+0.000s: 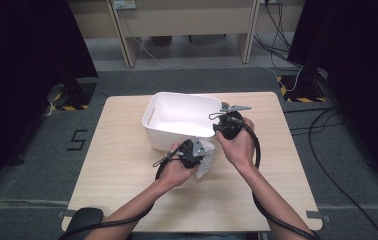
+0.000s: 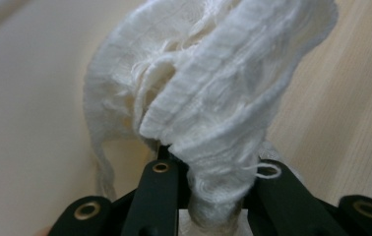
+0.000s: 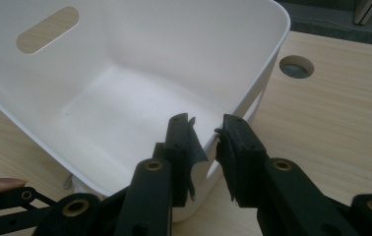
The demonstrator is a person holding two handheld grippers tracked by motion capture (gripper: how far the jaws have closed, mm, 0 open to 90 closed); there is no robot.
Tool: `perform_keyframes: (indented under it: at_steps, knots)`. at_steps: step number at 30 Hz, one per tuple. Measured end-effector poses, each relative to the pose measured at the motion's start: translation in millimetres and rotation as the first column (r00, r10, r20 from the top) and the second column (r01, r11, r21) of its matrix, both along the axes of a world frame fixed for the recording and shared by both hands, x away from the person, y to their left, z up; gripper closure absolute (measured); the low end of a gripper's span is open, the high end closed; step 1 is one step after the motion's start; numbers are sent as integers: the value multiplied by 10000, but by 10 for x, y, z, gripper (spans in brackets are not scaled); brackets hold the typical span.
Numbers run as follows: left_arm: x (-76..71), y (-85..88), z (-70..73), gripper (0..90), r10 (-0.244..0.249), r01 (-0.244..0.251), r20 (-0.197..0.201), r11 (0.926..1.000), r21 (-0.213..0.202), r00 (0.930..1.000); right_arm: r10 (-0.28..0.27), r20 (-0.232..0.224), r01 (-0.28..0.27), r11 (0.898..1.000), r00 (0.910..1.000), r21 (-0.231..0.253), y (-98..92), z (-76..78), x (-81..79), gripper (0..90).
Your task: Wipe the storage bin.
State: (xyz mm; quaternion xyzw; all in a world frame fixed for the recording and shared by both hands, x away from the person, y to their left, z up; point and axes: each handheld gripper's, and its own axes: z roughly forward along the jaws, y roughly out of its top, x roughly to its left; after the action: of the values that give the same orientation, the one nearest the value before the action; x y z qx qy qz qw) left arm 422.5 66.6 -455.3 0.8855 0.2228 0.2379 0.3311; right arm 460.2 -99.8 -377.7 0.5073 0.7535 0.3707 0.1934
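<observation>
A white plastic bin with a slot handle stands mid-table. My left gripper is just in front of its near right corner, shut on a crumpled white gauzy cloth that hangs over the wood. In the left gripper view the cloth bulges up from between the black jaws of the left gripper. My right gripper is at the bin's right wall. In the right gripper view the right gripper straddles the rim of the bin, one jaw inside, one outside, closed on the wall.
The light wooden table has bare wood left of and in front of the bin. A round cable hole lies in the tabletop beyond the bin. Black curtains hang at both sides, and cables trail on the grey floor.
</observation>
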Motion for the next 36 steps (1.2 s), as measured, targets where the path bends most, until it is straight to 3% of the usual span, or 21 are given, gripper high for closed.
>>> perform_keyframes:
  at_steps: [10,21,29,36]
  knots:
    - [-21,-58,192,782,-177,186,276,9993,-336,9995,-7,-8,7,10000,10000,30,1,-1,2,744]
    - [-41,-98,386,783,-287,312,564,9986,-430,9980,-21,3,21,10000,10000,60,-1,-3,4,744]
    - [-30,-137,346,782,-359,388,718,9985,-398,9968,-24,18,24,9999,10000,99,-9,-6,12,745]
    - [-17,-193,199,782,-429,449,737,9987,-251,9964,-22,10,22,9999,10000,130,-8,-6,12,746]
